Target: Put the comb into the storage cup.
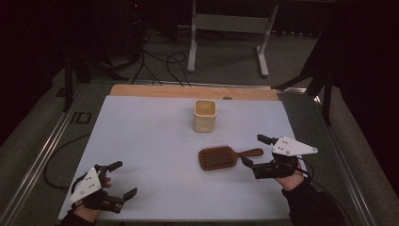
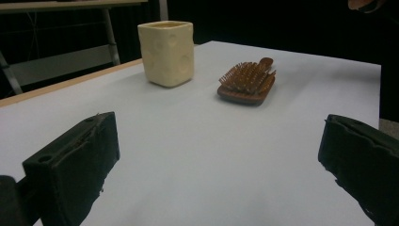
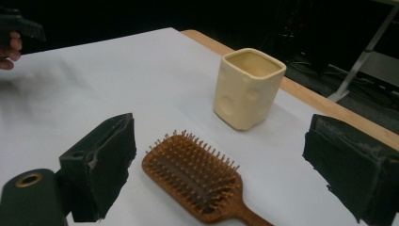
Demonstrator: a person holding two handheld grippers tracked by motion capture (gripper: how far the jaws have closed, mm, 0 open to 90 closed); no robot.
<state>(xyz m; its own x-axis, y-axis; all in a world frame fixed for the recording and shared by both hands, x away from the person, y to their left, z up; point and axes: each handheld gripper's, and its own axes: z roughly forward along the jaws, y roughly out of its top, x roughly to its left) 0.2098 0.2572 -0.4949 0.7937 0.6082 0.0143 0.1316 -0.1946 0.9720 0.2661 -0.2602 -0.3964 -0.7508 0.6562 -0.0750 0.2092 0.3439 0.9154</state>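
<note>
Desk (image 1: pixel 141 141): one, white-covered, carrying everything listed.
Cup (image 1: pixel 204 115): one, cream, square, upright; beyond the brush, well apart from both sets of fingers.
Hairbrush (image 1: pixel 223 157): one, brown wood, bristles up; handle end lies between the right gripper's spread fingers, not touched.
Right gripper (image 1: pixel 254 150): one; fingers open wide, holding nothing.
Left gripper (image 1: pixel 123 179): one; fingers open, empty, well apart from the hairbrush.

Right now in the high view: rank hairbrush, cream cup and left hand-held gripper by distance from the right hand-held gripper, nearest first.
1. Hairbrush: just left of the right hand-held gripper, handle end between its open jaws.
2. Cream cup: farther back, toward the table's far edge.
3. Left hand-held gripper: across the table at the near left corner.
</note>
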